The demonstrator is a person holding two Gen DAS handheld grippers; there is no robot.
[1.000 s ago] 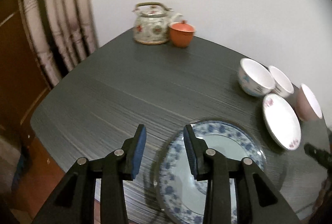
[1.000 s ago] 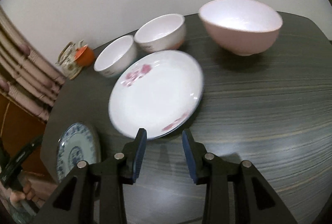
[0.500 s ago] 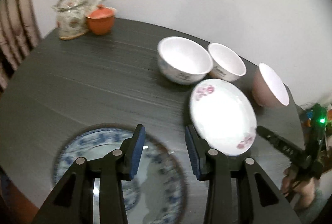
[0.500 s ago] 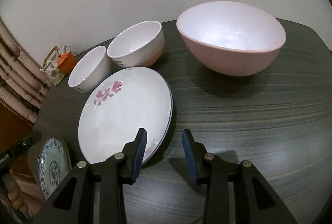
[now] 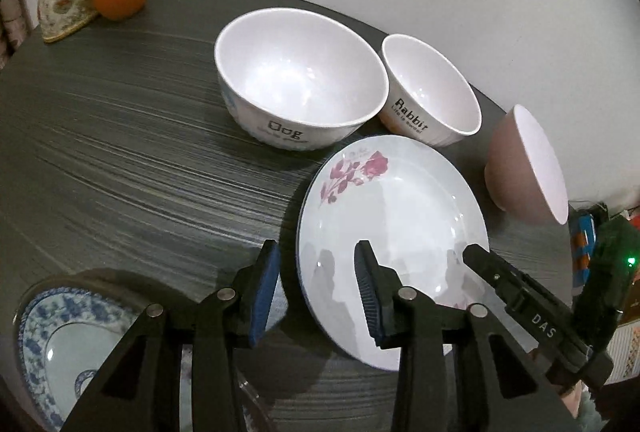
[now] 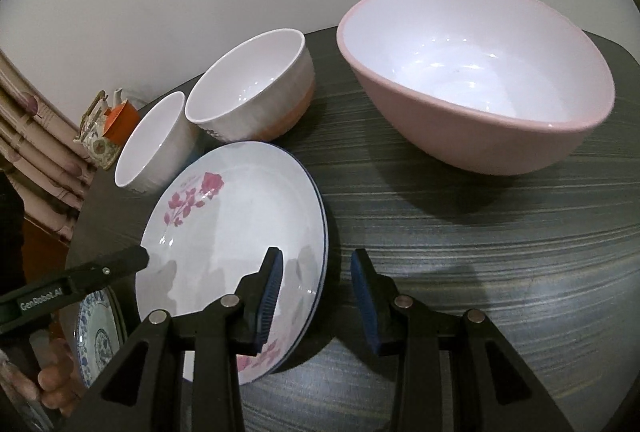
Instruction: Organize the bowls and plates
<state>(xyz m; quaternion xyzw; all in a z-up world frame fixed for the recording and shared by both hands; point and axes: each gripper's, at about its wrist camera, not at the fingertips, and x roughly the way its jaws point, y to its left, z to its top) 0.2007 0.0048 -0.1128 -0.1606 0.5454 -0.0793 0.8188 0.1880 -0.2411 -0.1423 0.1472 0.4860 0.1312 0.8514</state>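
1. Your left gripper (image 5: 316, 286) has swung from the blue-patterned plate (image 5: 52, 344) to the round white rose-printed plate (image 5: 392, 228); both grippers, the right gripper (image 6: 316, 296) too, straddle its rim, jaws parted, pinching nothing.
2. Bowls hold nothing: "Dog" bowl (image 5: 298, 80), "Rabbit" bowl (image 5: 432, 92), pink bowl (image 6: 476, 76).
3. Blue plate is cut off.

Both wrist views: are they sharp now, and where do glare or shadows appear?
Left wrist view: sharp, edges bent by the fisheye; glare inside the Dog bowl, finger shadows on the rose plate. Right wrist view: sharp; glare spots inside the pink bowl.
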